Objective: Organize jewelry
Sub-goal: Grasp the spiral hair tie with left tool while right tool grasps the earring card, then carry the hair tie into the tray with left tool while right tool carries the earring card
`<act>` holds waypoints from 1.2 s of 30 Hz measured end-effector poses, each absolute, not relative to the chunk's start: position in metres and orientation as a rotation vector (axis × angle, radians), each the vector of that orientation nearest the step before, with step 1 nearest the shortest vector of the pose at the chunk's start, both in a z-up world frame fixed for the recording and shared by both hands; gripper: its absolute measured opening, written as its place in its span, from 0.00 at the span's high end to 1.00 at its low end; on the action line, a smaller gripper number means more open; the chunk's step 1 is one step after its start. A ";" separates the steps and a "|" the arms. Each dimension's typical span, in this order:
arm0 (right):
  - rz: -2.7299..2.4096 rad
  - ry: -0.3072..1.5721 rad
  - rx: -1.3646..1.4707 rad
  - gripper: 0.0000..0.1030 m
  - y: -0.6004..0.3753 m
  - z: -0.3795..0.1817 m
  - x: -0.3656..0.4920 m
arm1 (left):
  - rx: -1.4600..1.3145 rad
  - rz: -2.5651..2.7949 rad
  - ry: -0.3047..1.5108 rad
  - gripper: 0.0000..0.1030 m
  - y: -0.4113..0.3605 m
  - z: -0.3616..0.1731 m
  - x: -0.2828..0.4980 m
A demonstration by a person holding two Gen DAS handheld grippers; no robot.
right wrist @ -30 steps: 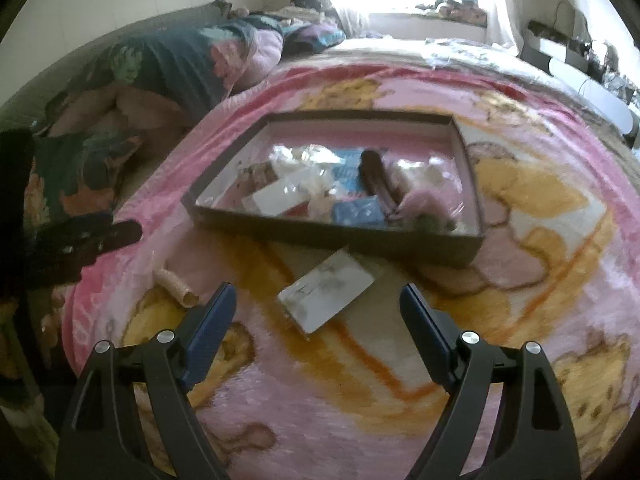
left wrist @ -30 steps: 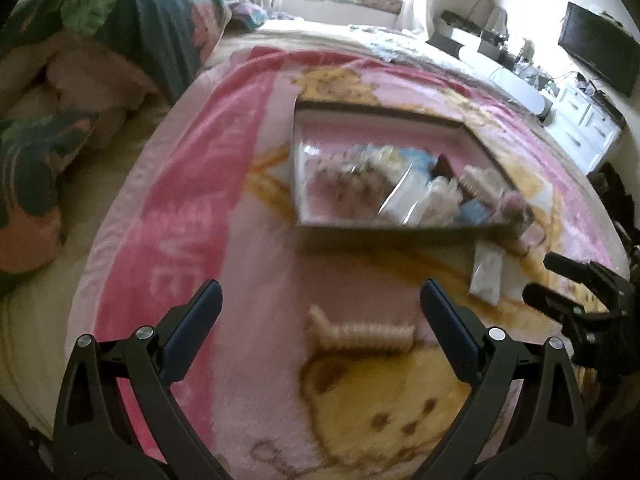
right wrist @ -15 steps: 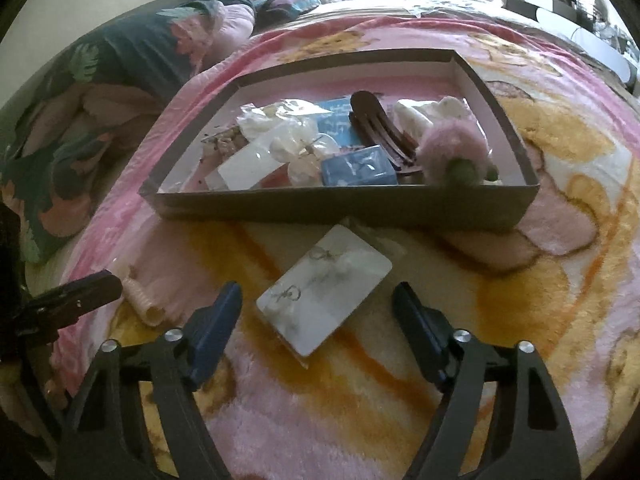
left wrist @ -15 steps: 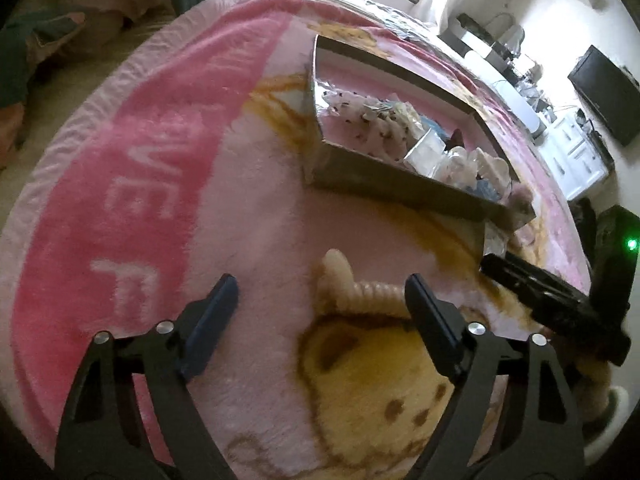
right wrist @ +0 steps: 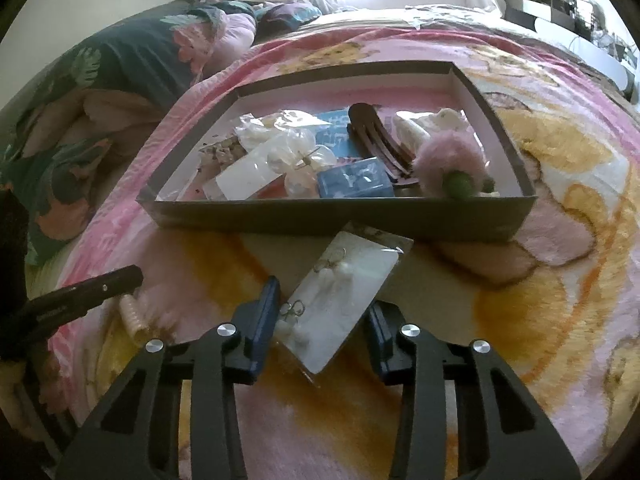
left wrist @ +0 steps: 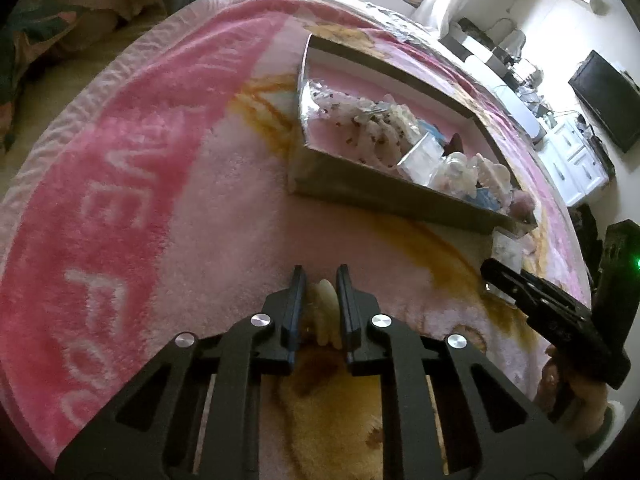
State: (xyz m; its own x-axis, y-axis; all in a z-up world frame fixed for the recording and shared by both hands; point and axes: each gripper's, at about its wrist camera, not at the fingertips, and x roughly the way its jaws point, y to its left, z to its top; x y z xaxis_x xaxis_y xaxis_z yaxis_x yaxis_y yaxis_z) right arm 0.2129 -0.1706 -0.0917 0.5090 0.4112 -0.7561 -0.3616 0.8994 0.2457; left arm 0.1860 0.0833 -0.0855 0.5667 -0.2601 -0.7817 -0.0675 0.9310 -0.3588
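Observation:
A cream hair claw clip [left wrist: 326,308] lies on the pink blanket, and my left gripper [left wrist: 320,280] is shut on it, pointing down at the bed. In the right wrist view the same clip [right wrist: 134,316] shows under the left gripper's dark finger [right wrist: 100,288]. A white earring card in a clear sleeve [right wrist: 340,296] lies just in front of the grey box [right wrist: 340,216]. My right gripper [right wrist: 324,300] has its jaws closing, and both pads touch the card's edges. The left wrist view shows the card [left wrist: 506,248] beside the right gripper's finger [left wrist: 520,280].
The grey box [left wrist: 380,192] holds a brown hair clip [right wrist: 376,136], a pink pompom [right wrist: 448,160], blue cards [right wrist: 352,184] and clear packets. Floral bedding [right wrist: 120,80] is piled at the left. A TV [left wrist: 604,100] and white drawers stand right of the bed.
Both grippers sank toward the blanket and their wide-open jaws closed. The left one closed on the cream clip, the right one around the earring card.

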 end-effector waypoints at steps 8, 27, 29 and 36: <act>0.467 0.882 0.076 0.67 -0.199 -0.073 0.196 | -0.285 -0.176 0.894 0.92 0.056 -0.053 0.183; 0.410 0.768 0.111 0.67 -0.264 -0.024 0.188 | -0.145 -0.261 0.772 0.92 -0.004 0.018 0.224; 0.412 0.763 0.110 0.67 -0.266 -0.021 0.192 | -0.133 -0.258 0.767 0.92 -0.007 0.022 0.230; 0.412 0.738 0.099 0.67 -0.262 -0.010 0.214 | -0.104 -0.251 0.762 0.92 -0.012 0.027 0.250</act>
